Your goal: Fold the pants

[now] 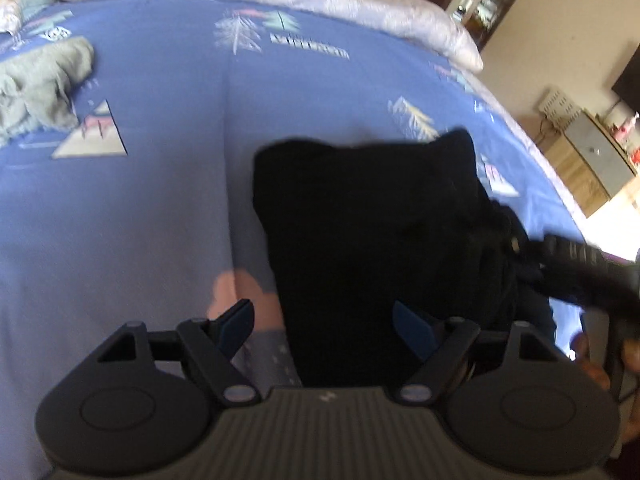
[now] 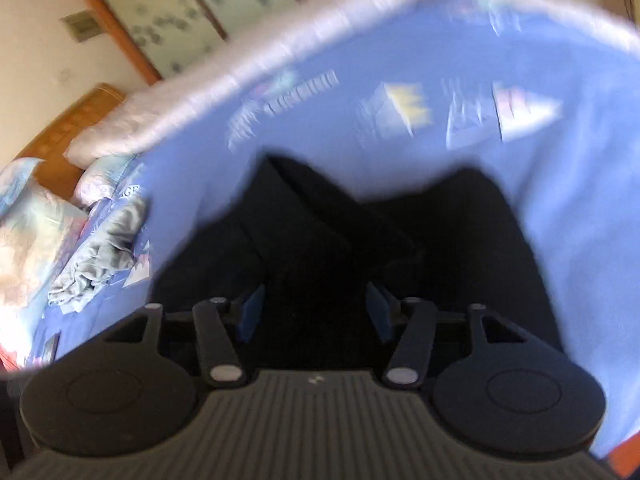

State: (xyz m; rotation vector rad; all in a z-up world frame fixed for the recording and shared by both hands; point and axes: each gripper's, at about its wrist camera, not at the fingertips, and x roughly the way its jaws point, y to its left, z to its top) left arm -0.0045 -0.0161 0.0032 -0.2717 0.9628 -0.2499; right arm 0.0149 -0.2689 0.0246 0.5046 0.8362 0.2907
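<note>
Lying on one blue bedsheet (image 1: 160, 200): one black pants (image 1: 360, 220); left tongs (image 1: 324, 324) apart, right tongs (image 2: 316, 312) apart, unclear whether gripping.

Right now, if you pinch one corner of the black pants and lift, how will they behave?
Probably floppy: the black pants lie in soft folded layers on the blue bedsheet, so the fold would likely sag open. Probably not slippery: the fabric looks matte. Likely to drag rather than slide when pushed.

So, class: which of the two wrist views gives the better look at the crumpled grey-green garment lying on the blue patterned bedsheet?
The left wrist view: the crumpled grey-green garment is fairly sharp near the upper left edge, folds visible, though partly cut off. In the right wrist view the same garment appears whole but smaller and smeared by motion blur, at the left on the blue patterned bedsheet.
</note>
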